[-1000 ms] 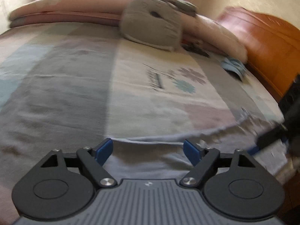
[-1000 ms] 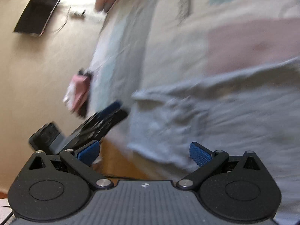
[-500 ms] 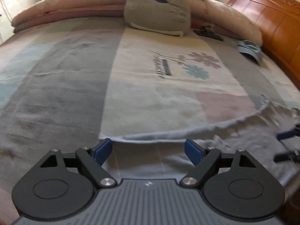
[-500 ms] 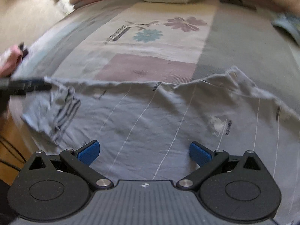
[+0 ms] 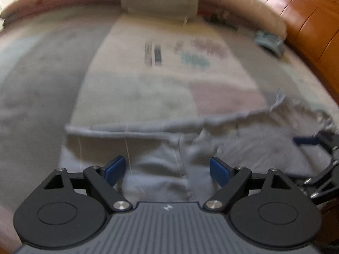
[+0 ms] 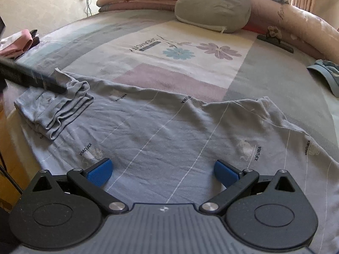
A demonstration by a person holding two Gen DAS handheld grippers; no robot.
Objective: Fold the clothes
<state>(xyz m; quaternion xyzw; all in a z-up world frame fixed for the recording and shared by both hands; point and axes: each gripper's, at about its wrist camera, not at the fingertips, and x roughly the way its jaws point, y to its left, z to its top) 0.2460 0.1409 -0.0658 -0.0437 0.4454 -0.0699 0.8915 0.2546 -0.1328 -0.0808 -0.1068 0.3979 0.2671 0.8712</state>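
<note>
At the near edge of the bed, the right tool (image 6: 163,170) hangs low over a grey garment (image 6: 169,131), its blue-padded fingers (image 6: 99,170) spread wide with nothing between them. The garment lies spread across the bedspread (image 6: 275,67), thin pale lines running along it and small printed marks scattered over the cloth. In the left wrist view, which is blurred, the left tool (image 5: 168,168) is likewise wide open and empty, hovering above the same grey garment (image 5: 161,169) near a seam. In the right wrist view the left tool (image 6: 31,79) shows as a dark bar at the left, its tip at the bunched, folded-over sleeve (image 6: 57,108); whether it touches the cloth I cannot tell. Beyond the garment's upper edge the bedspread carries a pink patch and printed flowers. A blue-grey item (image 6: 326,74) lies near the right side. Farther back sit a grey cat-face cushion (image 6: 214,10) and rolled pink bedding (image 6: 137,2).
</note>
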